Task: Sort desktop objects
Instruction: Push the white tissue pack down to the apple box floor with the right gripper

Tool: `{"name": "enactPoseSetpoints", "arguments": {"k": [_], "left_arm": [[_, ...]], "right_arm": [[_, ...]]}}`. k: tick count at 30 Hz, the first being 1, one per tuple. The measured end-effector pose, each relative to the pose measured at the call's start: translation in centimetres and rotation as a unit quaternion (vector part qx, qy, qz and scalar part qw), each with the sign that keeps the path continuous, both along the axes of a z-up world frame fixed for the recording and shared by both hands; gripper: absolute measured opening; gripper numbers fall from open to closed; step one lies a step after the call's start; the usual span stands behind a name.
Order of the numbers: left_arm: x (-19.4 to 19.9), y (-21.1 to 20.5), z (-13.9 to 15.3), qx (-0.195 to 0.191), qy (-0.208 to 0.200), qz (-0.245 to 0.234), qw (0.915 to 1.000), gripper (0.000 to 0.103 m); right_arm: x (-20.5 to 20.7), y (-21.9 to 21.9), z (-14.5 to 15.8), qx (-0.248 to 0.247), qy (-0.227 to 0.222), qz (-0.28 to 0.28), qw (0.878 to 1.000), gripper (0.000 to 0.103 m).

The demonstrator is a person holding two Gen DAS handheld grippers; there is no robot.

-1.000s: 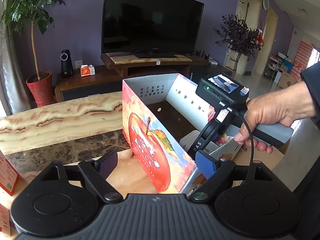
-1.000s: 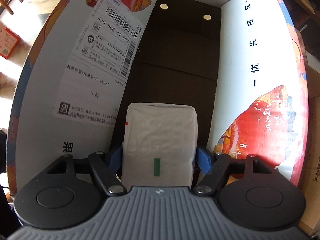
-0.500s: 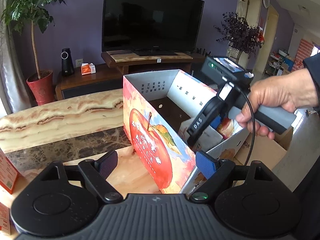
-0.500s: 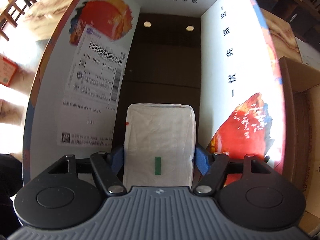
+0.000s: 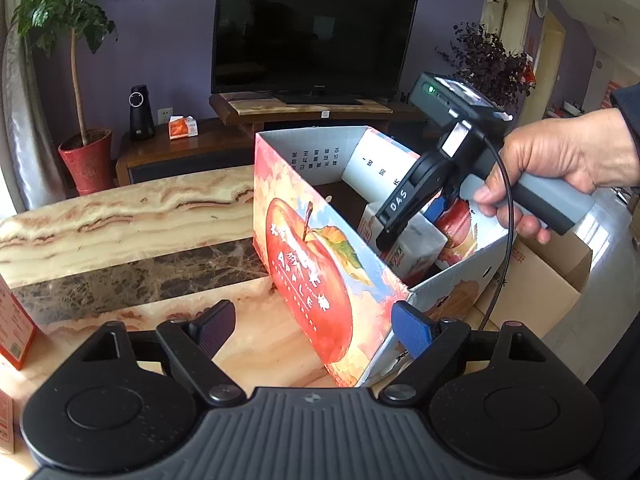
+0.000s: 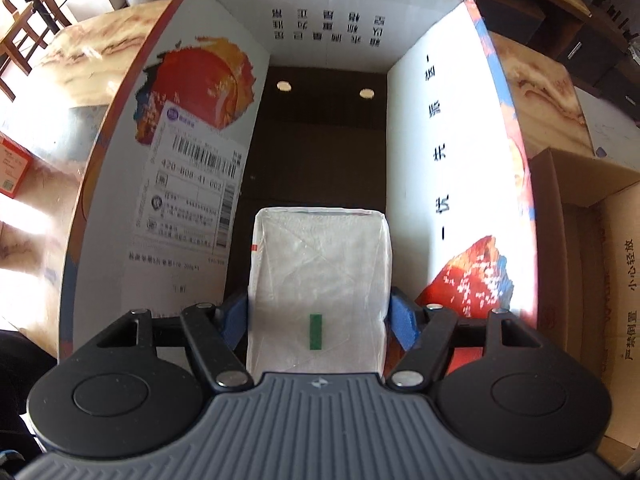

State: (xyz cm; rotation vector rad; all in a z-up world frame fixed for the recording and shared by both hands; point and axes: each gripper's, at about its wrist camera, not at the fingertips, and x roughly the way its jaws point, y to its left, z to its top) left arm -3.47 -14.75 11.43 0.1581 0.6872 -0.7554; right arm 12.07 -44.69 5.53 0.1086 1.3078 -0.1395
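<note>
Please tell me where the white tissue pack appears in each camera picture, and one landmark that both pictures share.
Left wrist view: the white tissue pack is right of centre, inside the apple-printed box, partly hidden by the right hand-held gripper.
Right wrist view: it fills the lower centre, between the blue pads.
Shared landmark: the box's white inner wall with black characters.

Purple wall [image 5: 168, 40], dark television [image 5: 312, 28] on wooden stand [image 5: 304, 110], potted tree [image 5: 76, 40], marble tabletop [image 5: 120, 216]; daylight at right
</note>
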Motion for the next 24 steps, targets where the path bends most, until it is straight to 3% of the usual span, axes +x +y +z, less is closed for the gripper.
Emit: {"name": "enactPoseSetpoints", "arguments": {"k": [10,19,24], "left_arm": [[0.4,2.4,-1.6,0.007,0.002,0.033,0.9994,0.086],[1.3,6.5,-2.6,0.015,0.009,0.072,0.9973,0.086],[1.6,8.1,-2.4,-0.004,0.018,0.082,0.9965,0.086]], "right_arm": [[-1.3,-0.1,0.2,-0.016,0.005,0.005,1.000,0.072],[1.1,-0.4,0.4,-0.022,-0.021,-0.009,0.999,0.072],[2.6,-0.7,-0.1,-0.021,-0.033,-0.019,0.999,0.072]]}}
